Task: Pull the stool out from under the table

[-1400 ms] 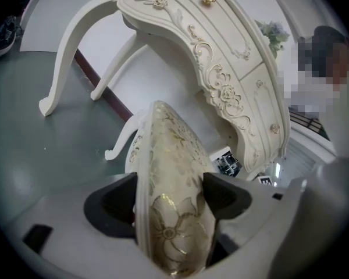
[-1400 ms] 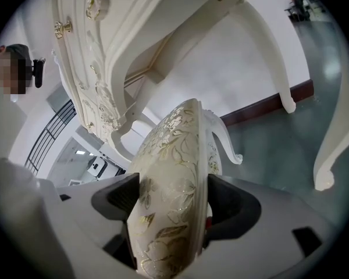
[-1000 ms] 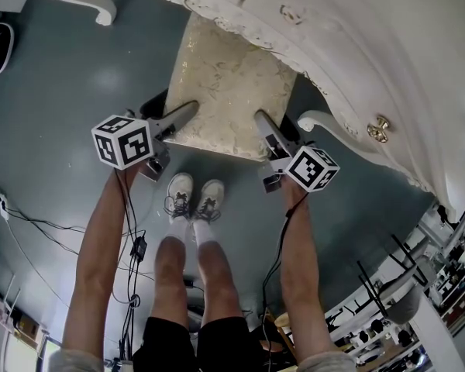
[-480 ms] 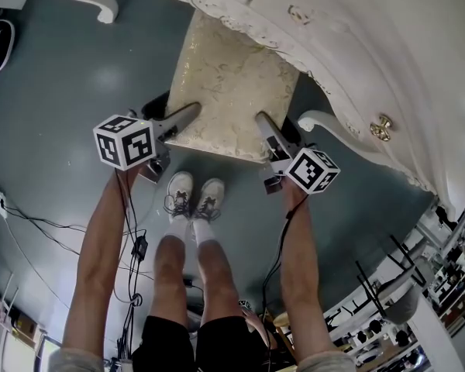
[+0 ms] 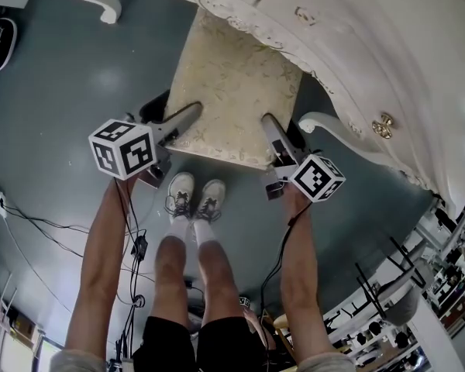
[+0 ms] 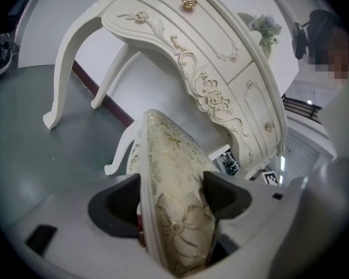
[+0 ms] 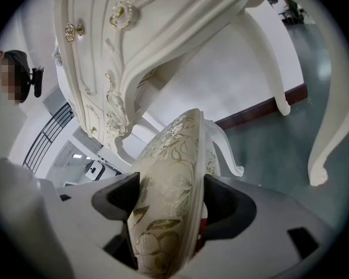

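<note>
Grey-green floor (image 5: 62,91), ornate white table (image 5: 356,45) above. Clamped on near edge of cream floral cushioned stool (image 5: 236,84): left gripper (image 5: 187,113), right gripper (image 5: 270,124). Padding soft, frame probably rigid, should slide.

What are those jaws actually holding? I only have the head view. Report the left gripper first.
Observer: The left gripper is shut on the stool, one jaw on each face of the cushioned seat's edge.
Operator: Now the right one.
Observer: The right gripper is shut on the seat's edge the same way, a jaw on either face.
Operator: Check under the seat.
Observer: The left gripper view shows one curved white stool leg below the seat, its foot on the grey floor, apart from the table leg.
</note>
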The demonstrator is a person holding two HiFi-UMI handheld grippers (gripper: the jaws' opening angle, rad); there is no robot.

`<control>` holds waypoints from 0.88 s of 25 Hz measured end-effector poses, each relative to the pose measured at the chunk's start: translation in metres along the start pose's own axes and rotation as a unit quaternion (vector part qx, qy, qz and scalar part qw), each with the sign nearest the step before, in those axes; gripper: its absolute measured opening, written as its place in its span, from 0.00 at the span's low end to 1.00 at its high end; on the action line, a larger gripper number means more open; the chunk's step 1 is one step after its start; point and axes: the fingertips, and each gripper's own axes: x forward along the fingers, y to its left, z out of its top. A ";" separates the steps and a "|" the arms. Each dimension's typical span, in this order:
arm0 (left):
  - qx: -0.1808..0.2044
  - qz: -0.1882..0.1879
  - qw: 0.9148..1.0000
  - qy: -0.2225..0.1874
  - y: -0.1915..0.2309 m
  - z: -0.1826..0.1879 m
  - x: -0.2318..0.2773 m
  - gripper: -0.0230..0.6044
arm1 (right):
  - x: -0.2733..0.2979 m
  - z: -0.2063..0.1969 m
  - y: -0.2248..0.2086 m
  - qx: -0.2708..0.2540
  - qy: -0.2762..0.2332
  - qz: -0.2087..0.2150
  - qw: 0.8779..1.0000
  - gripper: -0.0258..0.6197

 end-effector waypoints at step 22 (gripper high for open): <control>-0.049 0.083 0.990 -0.099 0.042 -0.003 -0.151 0.57 | 0.040 -0.055 0.126 -0.065 0.070 0.071 0.993 0.59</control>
